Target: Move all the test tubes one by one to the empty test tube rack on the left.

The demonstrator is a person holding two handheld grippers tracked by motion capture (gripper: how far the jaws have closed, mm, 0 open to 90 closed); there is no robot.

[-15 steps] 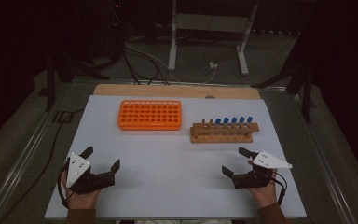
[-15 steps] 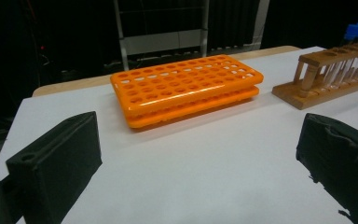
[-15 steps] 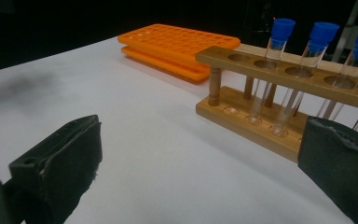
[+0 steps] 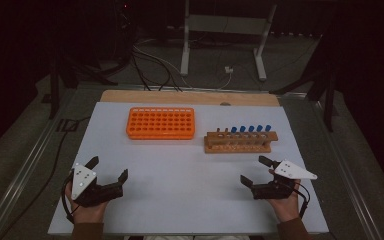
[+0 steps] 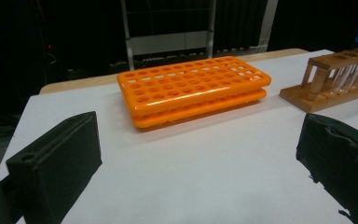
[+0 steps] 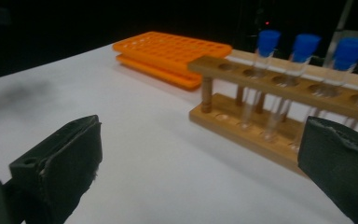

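Starting position, nothing yet moved. I hold my left gripper point(image 4: 109, 172) near the tabletop's point(image 4: 190, 170) front left corner and my right gripper point(image 4: 258, 172) near its front right corner; both have their jaws spread wide with nothing between them, as both gripper views confirm. The wooden rack point(image 4: 238, 142) stands right of centre, toward the far edge, with the blue-capped tubes point(image 4: 250, 129) upright in its row of holes; a few holes at its left end look bare of caps. The orange rack point(image 4: 161, 123) lies left of it, apart from it, and every hole I can see is vacant. I judge the work to be carrying tubes from wood to orange: no tube is gripped or transferred, so all of it remains.
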